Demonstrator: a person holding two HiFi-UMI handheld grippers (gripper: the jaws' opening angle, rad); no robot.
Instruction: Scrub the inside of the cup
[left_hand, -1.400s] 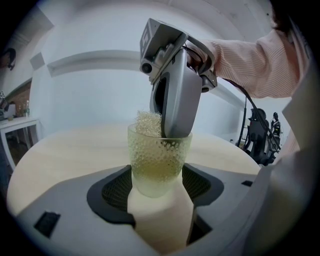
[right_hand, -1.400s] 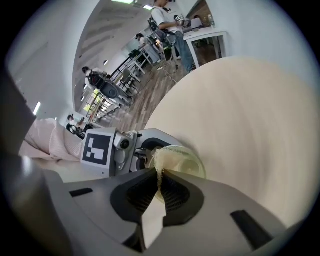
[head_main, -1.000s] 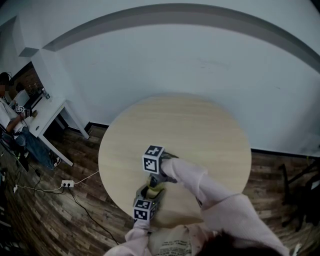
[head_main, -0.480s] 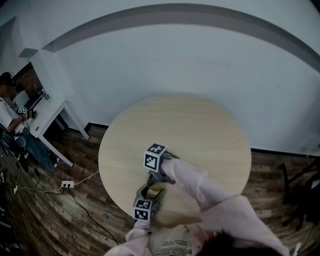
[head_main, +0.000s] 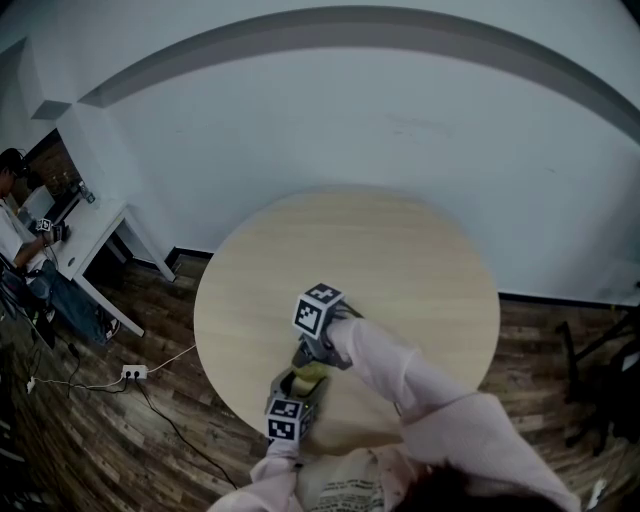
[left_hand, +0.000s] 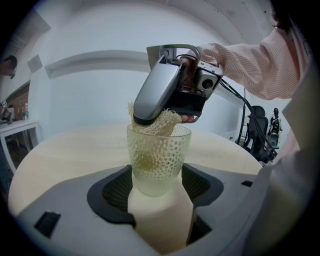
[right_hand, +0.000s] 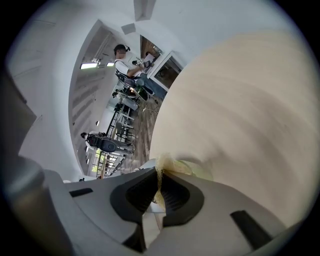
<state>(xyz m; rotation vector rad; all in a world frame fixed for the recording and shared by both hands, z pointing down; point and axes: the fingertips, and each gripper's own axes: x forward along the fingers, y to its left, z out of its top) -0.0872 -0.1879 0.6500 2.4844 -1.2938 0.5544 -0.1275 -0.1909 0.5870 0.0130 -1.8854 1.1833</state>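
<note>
A translucent, dimpled cup (left_hand: 159, 160) stands upright between the jaws of my left gripper (left_hand: 159, 192), which is shut on its lower part. From above, my right gripper (left_hand: 151, 119) is shut on a pale yellow mesh sponge (left_hand: 167, 121) and pushes it into the cup's mouth. In the right gripper view the sponge (right_hand: 167, 162) sticks out past the shut right gripper (right_hand: 159, 187), and the cup's rim (right_hand: 202, 173) shows just beyond it. In the head view both grippers meet over the cup (head_main: 309, 377) at the near edge of the round wooden table (head_main: 400, 260); the left gripper (head_main: 297, 390) is nearest me and the right gripper (head_main: 313, 362) is above it.
The cup is held over the table's front edge, close to my body. A white desk (head_main: 90, 225) with a seated person stands at far left. A power strip (head_main: 133, 371) and cable lie on the wooden floor. A black chair (head_main: 600, 370) is at right.
My right gripper has shifted slightly to the right above the cup with the sponge still in it. The left gripper and cup have stayed in place.
</note>
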